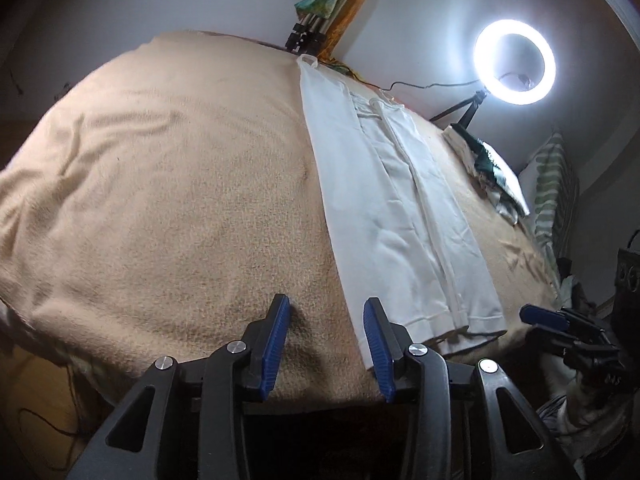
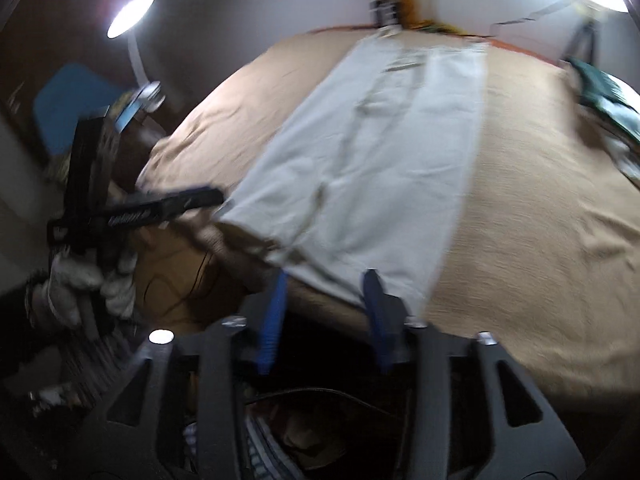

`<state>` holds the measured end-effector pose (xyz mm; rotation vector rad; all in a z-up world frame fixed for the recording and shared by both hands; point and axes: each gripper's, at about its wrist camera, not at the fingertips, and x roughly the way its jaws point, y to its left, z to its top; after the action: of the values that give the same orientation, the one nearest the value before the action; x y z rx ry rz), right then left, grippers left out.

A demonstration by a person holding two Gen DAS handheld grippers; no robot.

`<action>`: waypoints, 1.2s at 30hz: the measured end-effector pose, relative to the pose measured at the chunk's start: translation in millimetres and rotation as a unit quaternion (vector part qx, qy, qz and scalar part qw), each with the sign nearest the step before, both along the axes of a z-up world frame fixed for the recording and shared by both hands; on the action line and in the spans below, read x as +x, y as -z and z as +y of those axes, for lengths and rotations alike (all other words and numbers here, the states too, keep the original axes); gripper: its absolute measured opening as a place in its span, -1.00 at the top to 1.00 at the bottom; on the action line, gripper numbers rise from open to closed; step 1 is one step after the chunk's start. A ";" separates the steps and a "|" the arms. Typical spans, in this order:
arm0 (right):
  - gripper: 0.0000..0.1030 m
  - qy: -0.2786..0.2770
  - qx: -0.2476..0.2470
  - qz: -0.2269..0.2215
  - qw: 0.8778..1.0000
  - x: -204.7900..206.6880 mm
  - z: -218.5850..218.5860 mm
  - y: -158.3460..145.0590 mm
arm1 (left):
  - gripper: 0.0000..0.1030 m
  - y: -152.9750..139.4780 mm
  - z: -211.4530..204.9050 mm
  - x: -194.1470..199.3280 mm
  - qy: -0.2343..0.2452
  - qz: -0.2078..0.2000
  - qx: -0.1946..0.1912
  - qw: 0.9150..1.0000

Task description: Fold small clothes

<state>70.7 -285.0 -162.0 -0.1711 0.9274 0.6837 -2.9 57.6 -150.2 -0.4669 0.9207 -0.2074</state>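
The left gripper [image 1: 326, 316] is hovering over the near edge of the beige blanket [image 1: 168, 184], its blue-padded fingers [image 1: 276, 344] spread wide and holding nothing. In its view the right finger is lying over the near left corner of the white trousers [image 1: 400, 216], while the right gripper [image 1: 560, 324] is showing at four o'clock, off the bed's edge. The right gripper [image 2: 326, 280] is likewise gaping and empty above the trousers' [image 2: 380, 160] near hem. Only its blurred view is showing the gloved left hand [image 2: 80, 284] at nine o'clock and a lit lamp [image 2: 130, 14] at eleven. The trousers are lying flat, folded lengthwise, stretching toward twelve o'clock, lightly creased. A ring light [image 1: 515, 62] is glowing at one o'clock.
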 end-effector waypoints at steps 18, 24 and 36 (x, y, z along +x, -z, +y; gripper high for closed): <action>0.52 0.071 0.116 0.133 0.982 45.7 -42.2 43.5 | 0.73 5.3 -22.6 -0.4 0.031 0.033 -0.064 0.997; 0.87 0.079 0.141 0.136 0.977 47.9 -53.0 45.4 | 0.96 4.3 -18.8 -0.7 0.023 0.040 -0.074 0.996; 0.87 0.084 0.179 0.158 0.967 50.6 -59.7 45.2 | 0.97 -2.3 -16.5 -1.0 0.026 0.034 -0.089 0.995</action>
<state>121.3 -344.6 -207.2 0.3447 1.0894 0.7195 -3.9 41.1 -147.9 -0.6183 0.9862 -0.3242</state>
